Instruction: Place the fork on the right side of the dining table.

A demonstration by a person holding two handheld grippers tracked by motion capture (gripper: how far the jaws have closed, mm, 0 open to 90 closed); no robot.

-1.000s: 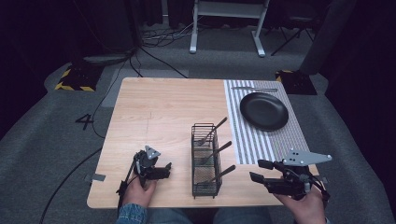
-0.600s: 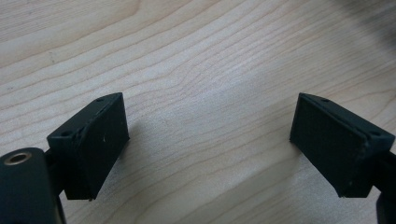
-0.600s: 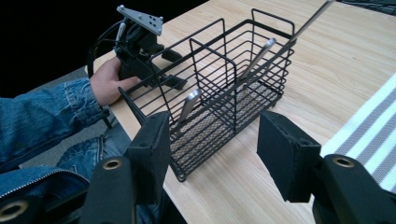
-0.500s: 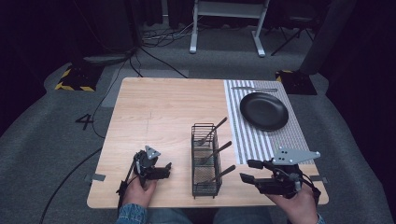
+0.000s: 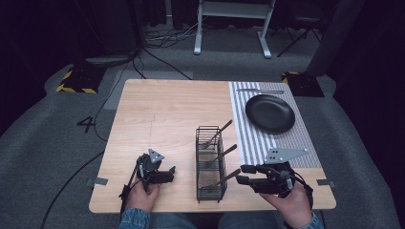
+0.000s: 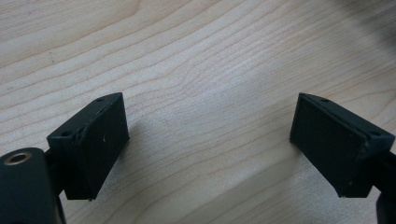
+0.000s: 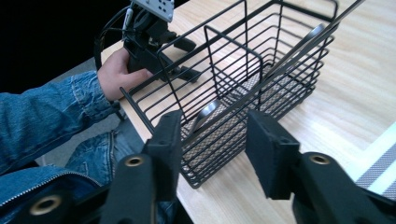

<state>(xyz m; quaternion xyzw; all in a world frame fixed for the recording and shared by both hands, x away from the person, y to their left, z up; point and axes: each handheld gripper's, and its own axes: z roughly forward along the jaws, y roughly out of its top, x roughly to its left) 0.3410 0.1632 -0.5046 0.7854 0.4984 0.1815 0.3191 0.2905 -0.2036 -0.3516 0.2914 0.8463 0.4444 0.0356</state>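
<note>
A black wire basket [image 5: 210, 162] stands near the table's front edge with three metal utensils leaning out to the right. The nearest utensil's handle [image 5: 230, 177] points at my right gripper [image 5: 241, 174], just right of the basket. In the right gripper view its jaws [image 7: 215, 123] have just been closing and stand apart at the basket's near corner. That utensil's bowl [image 7: 205, 112] lies in the basket ahead of them, and the pads press on nothing. My left gripper [image 5: 168, 174] rests left of the basket, open over bare wood [image 6: 210, 130].
A black plate [image 5: 270, 113] sits on a striped mat [image 5: 248, 138] at the back right, with another utensil [image 5: 260, 90] beyond it. The person's left hand [image 7: 119, 70] and denim sleeve lie past the basket. Cables cross the floor behind the table.
My right gripper has moved left toward the basket and its jaws have narrowed. The left gripper has stayed where it was.
</note>
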